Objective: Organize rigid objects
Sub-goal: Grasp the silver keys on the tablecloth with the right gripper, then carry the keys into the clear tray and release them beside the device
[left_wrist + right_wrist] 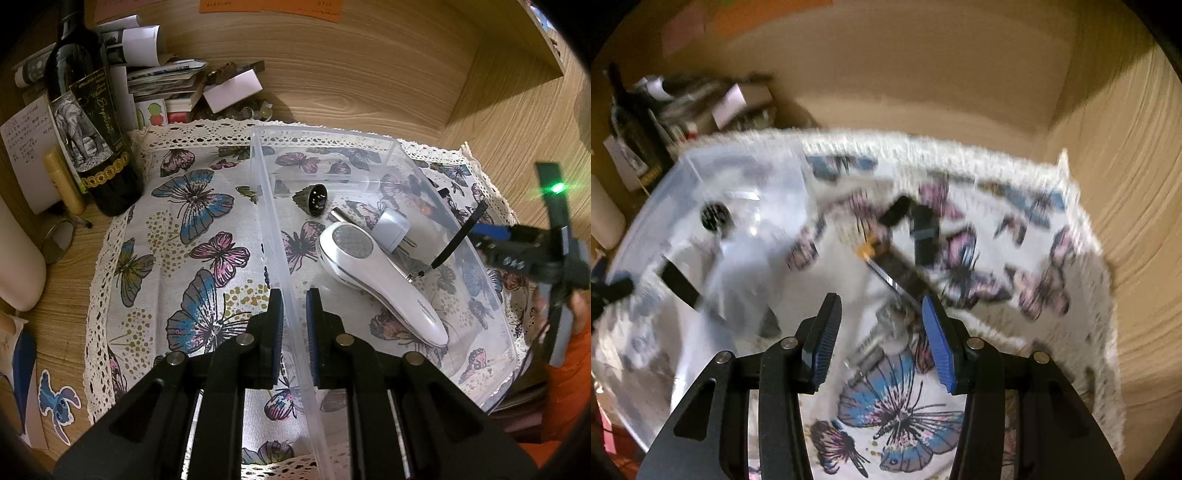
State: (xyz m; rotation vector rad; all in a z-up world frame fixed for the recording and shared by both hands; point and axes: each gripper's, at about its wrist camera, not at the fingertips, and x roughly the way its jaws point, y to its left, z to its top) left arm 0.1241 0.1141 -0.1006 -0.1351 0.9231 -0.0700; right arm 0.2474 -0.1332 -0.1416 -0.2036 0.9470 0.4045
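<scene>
Rigid objects, among them a white handheld device [384,280] and a charger plug [391,230], lay in the clear bin [458,206] on the butterfly cloth [177,229]. The left gripper [294,325] clamped the bin's near wall; the right gripper [881,343] hung spread and empty over dark items [908,254] (too blurred to identify) beside the bin's right wall. Steadying the bin should ease each drop.

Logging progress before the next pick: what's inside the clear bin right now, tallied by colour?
White: 2, the handheld device and the plug adapter
Dark: 1, the ribbed cone piece
Silver: 1, the metal cylinder
Total: 4 clearly visible in the clear bin; a shiny bit under the adapter is too unclear to count.
</scene>
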